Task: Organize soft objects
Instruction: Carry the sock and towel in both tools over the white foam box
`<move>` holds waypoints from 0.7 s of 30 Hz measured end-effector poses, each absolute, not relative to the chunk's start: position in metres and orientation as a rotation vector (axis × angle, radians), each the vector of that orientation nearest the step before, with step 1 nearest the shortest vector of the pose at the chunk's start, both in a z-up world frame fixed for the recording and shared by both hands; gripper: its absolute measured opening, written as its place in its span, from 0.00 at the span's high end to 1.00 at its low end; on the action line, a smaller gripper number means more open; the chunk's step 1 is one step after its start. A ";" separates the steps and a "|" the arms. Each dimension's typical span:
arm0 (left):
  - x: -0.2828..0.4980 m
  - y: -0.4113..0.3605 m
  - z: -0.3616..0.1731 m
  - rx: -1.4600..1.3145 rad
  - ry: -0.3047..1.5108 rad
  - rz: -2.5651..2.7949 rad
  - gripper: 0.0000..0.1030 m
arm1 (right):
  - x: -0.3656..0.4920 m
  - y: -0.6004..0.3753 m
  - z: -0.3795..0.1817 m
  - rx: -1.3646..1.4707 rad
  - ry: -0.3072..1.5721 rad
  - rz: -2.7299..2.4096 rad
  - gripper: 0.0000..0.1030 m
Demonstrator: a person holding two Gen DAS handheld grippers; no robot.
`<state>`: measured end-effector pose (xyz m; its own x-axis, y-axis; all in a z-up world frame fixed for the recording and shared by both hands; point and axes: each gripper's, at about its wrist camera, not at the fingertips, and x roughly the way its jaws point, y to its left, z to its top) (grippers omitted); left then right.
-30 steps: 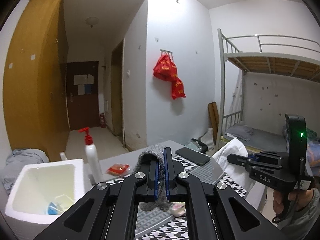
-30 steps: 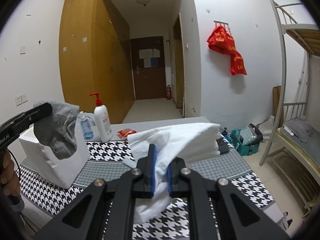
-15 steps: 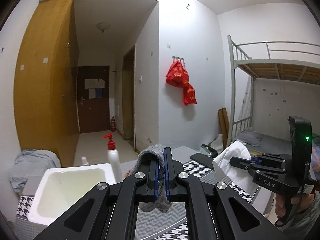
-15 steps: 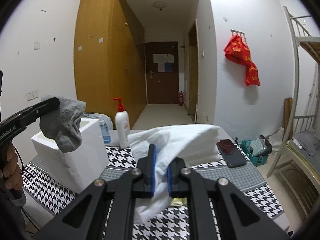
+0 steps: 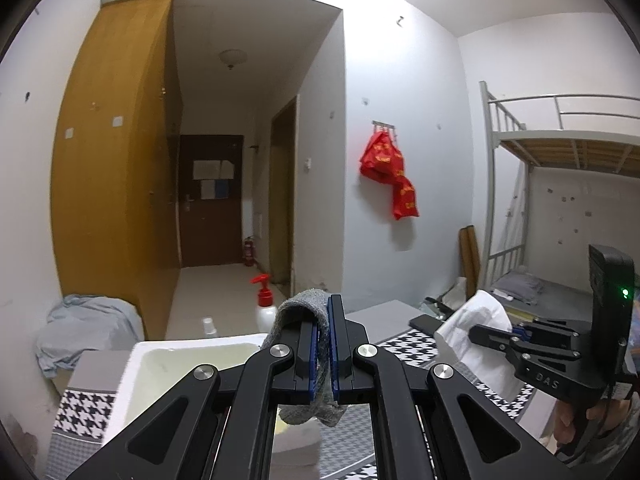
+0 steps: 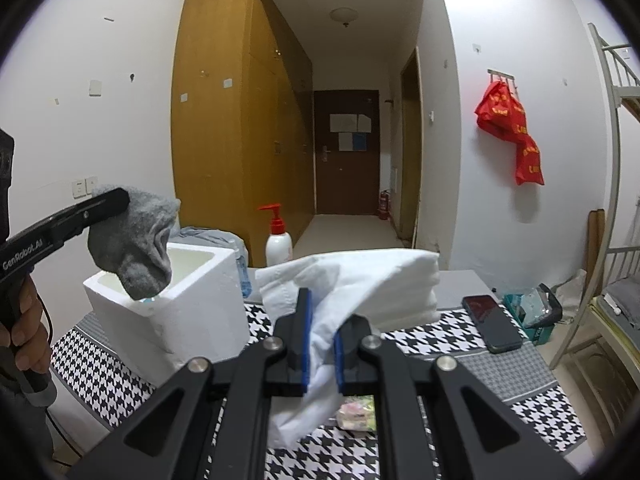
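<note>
My left gripper (image 5: pixel 323 354) is shut on a grey sock (image 5: pixel 298 312), which hangs over the near rim of a white foam box (image 5: pixel 180 354). In the right wrist view the left gripper (image 6: pixel 116 202) holds the sock (image 6: pixel 134 246) just above the box (image 6: pixel 188 312). My right gripper (image 6: pixel 321 338) is shut on a white cloth (image 6: pixel 360 284), held above the houndstooth table (image 6: pixel 460 332) to the right of the box. The right gripper (image 5: pixel 486 334) with the cloth (image 5: pixel 476 332) also shows in the left wrist view.
A red-pump bottle (image 6: pixel 278 240) stands behind the box. A black phone (image 6: pixel 491 323) lies at the table's right. A small wrapped packet (image 6: pixel 358 416) lies under my right gripper. A bunk bed (image 5: pixel 568 184) stands at right, and a grey cloth pile (image 5: pixel 88 324) at left.
Both grippers have risen and moved left toward the foam box, each keeping its hold. The sock now hangs over the box's rim.
</note>
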<state>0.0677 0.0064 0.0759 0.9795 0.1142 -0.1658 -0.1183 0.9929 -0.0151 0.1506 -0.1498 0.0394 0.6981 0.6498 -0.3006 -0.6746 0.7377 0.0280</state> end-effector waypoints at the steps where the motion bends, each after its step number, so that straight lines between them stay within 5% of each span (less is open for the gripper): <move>1: 0.067 0.009 0.077 -0.029 0.164 0.124 0.95 | 0.151 -0.148 0.039 -0.087 0.302 0.744 0.88; 21: 0.080 0.053 0.061 -0.075 0.240 0.301 0.95 | 0.159 -0.115 0.034 -0.087 0.316 0.854 0.88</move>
